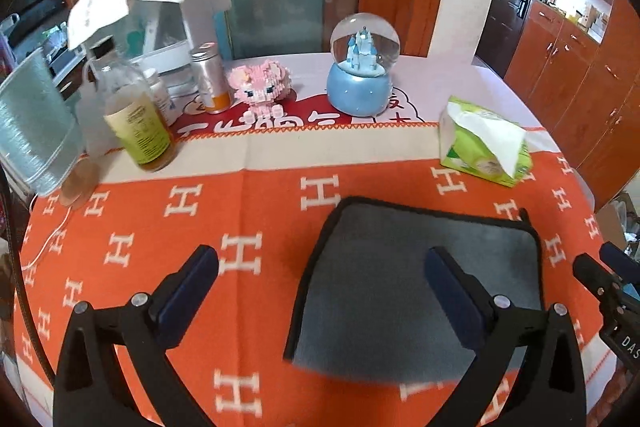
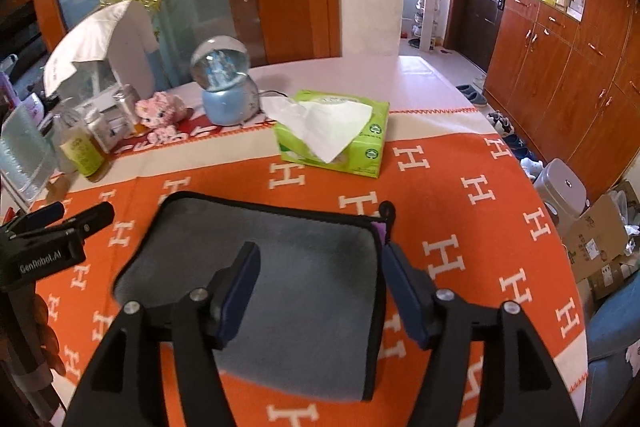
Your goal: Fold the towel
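Towel: grey towel with dark trim lies flat on the orange tablecloth, already doubled by the look of it, near edge closest to both cameras.
Long axis: seems to run near-to-far; hard to be sure through the fisheye.
Loop: small hanging loop sits at the far right corner.
Right gripper: spread wide, straddling the towel's right edge, holding nothing.
Left gripper: spread wide, one finger over the towel, the other over bare cloth, so the towel lies to its right.
Nearer: right gripper appears better centred over it.
Beyond: tissue pack, snow globe.
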Motion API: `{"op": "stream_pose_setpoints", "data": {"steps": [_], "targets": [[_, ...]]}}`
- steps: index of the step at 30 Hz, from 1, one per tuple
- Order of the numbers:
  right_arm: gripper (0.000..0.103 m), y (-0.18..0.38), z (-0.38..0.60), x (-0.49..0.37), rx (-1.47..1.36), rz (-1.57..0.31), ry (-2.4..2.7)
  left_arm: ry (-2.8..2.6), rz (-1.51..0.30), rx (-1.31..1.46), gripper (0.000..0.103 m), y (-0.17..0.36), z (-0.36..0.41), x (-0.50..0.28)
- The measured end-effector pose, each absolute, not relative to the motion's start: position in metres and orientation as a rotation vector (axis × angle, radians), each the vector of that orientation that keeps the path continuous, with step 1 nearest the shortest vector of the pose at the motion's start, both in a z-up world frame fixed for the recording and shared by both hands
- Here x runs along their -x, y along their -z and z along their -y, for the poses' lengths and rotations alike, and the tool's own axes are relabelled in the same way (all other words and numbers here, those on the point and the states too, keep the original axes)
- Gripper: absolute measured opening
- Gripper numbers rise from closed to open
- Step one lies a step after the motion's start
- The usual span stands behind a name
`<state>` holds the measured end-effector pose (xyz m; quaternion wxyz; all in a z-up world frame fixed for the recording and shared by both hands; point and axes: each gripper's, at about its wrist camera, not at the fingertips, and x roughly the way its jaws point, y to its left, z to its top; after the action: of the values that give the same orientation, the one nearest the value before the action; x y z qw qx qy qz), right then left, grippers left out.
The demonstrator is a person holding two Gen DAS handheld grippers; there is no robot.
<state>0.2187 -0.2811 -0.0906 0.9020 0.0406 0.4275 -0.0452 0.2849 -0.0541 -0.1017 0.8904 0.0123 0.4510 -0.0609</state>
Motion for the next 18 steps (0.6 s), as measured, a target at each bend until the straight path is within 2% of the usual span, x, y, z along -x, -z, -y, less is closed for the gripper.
{"op": "stream_pose_setpoints", "data": {"steps": [8, 18], "targets": [[0.069, 0.071, 0.264, -0.18, -0.078, -0.889, 0.076, 0.109, -0.967, 0.03, 0.102, 0.076, 0.037, -0.222], [0.069, 0.054, 0.25, -0.138, -0.083, -0.881, 0.057, 0.053, -0.892, 0.01, 0.102, 0.042, 0.024, -0.162]]}}
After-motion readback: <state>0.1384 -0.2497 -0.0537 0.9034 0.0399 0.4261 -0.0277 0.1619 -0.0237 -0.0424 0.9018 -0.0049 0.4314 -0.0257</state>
